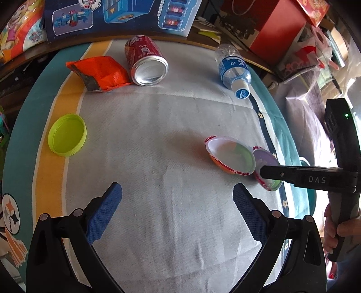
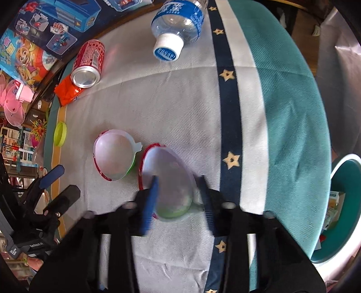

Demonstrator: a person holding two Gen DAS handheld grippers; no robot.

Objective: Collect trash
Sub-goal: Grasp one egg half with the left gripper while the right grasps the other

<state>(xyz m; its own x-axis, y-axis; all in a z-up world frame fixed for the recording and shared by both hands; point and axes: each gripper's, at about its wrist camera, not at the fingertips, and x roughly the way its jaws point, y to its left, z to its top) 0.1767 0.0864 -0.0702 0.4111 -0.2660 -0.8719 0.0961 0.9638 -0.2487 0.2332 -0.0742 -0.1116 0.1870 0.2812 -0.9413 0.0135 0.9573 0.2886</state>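
Two halves of a plastic egg shell with red rims lie on the grey cloth. My right gripper [image 2: 178, 180] is shut on the nearer half [image 2: 171, 189], one blue finger inside it and the other outside its rim. In the left wrist view that half [image 1: 266, 161] stands tilted on edge in the black fingers. The other half [image 1: 230, 155] [image 2: 115, 157] lies open side up beside it. My left gripper [image 1: 177, 189] hangs open over bare cloth. Further back lie a red can [image 1: 146, 63], an orange wrapper [image 1: 101, 72], a clear bottle [image 1: 234, 67] and a green lid [image 1: 67, 137].
A teal bin [image 2: 334, 171] with a white rim stands off the table's right edge, some packaging inside. Toy boxes [image 1: 117, 15] and a red box [image 1: 277, 29] crowd the far edge. A person's hand [image 1: 338, 230] holds the right gripper's handle.
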